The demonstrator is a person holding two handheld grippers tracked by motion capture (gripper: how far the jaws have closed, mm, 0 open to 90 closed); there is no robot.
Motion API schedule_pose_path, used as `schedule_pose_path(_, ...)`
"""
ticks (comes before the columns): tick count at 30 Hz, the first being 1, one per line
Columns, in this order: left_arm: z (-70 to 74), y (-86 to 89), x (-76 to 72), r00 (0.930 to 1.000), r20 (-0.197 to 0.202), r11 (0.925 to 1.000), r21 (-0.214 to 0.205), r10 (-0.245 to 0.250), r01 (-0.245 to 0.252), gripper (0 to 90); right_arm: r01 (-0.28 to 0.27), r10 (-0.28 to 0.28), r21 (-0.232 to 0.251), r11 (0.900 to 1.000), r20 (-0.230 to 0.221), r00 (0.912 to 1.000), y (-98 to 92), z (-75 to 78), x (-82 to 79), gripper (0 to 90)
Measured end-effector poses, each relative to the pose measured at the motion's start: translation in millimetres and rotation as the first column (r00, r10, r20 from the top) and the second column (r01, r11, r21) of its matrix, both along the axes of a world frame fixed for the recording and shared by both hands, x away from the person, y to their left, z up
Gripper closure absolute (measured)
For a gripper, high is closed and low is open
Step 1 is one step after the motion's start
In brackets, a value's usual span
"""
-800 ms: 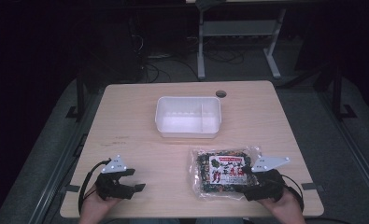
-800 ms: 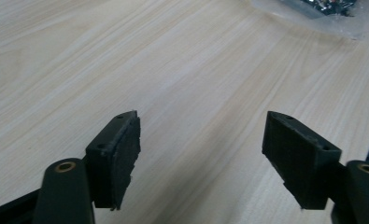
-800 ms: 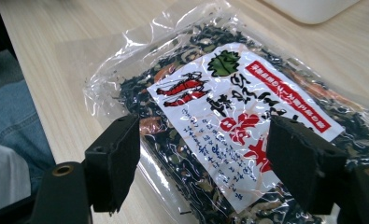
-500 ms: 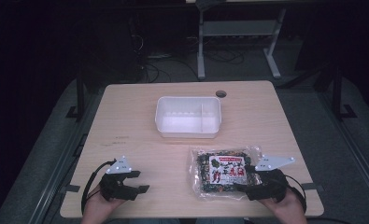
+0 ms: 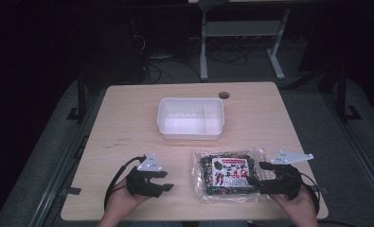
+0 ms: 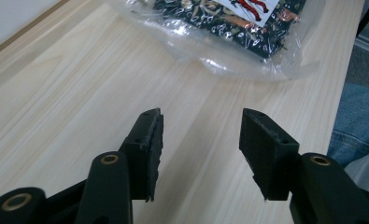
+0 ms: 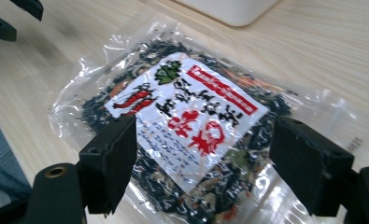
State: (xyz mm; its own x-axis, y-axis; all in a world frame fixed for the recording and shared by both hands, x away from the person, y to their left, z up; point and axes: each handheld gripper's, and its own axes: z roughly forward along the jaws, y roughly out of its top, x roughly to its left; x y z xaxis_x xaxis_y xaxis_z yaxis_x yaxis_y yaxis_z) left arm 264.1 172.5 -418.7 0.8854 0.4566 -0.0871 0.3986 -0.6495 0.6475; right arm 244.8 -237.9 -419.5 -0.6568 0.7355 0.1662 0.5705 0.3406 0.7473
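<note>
Fingers of the right gripper (image 7: pixel 201 163) stood wide apart, straddling the packet's near end without pinching it; the left gripper (image 6: pixel 198 140) gaped empty over bare table (image 5: pixel 128 118). That packet (image 5: pixel 227 174) lay flat before the white tub (image 5: pixel 190 118): light, floppy, slick film, best pinched at its sealed edge.

A white plastic tub (image 5: pixel 190 118) with 2 compartments sits just above the middle of the wooden table (image 5: pixel 128 123). A round cable hole (image 5: pixel 224 94) lies near the table's top edge. A grey metal stand (image 5: pixel 244 35) and loose cables (image 5: pixel 170 71) occupy the dark floor at the top.
</note>
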Motion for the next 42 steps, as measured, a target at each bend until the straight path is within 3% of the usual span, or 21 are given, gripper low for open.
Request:
schedule_pose_path(6,1.8,-30.1,14.7,0.9985,-0.02,0.9985,0.02,-0.05,0.051,52.5,0.035,-0.035,0.006,0.9994,-0.023,0.9991,-10.8,-2.8,2.9,23.4)
schedule_pose_path(12,7.1,-51.2,23.8,0.9969,-0.012,0.9962,0.036,-0.078,0.079,57.0,0.066,-0.066,0.005,0.9978,-0.047,0.9967,-17.9,-7.4,5.1,25.5)
schedule_pose_path(14,7.4,-62.9,28.8,0.9958,-0.005,0.994,0.06,-0.091,0.091,62.1,0.087,-0.086,0.003,0.9962,-0.069,0.9939,-22.2,-10.4,6.5,27.0)
schedule_pose_path(24,-7.6,-86.7,43.4,0.9952,-0.033,0.987,0.129,-0.092,0.096,79.5,0.151,-0.152,-0.02,0.9883,-0.134,0.9792,-37.3,-17.9,9.0,34.5)
schedule_pose_path(30,-11.4,-92.8,46.3,0.9952,-0.04,0.9839,0.152,-0.089,0.094,81.1,0.208,-0.201,0.013,0.978,-0.213,0.9562,-48.6,-20.2,9.7,42.8)
schedule_pose_path(33,-16.4,-97.5,46.9,0.9943,-0.042,0.9778,0.182,-0.098,0.104,81.1,0.228,-0.217,0.016,0.9736,-0.241,0.9458,-53.6,-21.0,7.7,45.9)
schedule_pose_path(37,-20.7,-100.7,46.2,0.9941,-0.042,0.974,0.2,-0.1,0.107,81.5,0.249,-0.231,0.021,0.9683,-0.301,0.9252,-58.5,-24.9,6.2,48.0)
schedule_pose_path(40,-20.7,-100.4,46.8,0.994,-0.047,0.9742,0.199,-0.099,0.107,81.5,0.243,-0.223,0.024,0.9696,-0.322,0.9202,-60.3,-27.2,6.1,48.6)
schedule_pose_path(42,-21.8,-100.5,47.1,0.9939,-0.047,0.9722,0.208,-0.1,0.107,81.5,0.25,-0.225,0.026,0.9678,-0.358,0.9064,-61.6,-30.2,6.7,49.1)
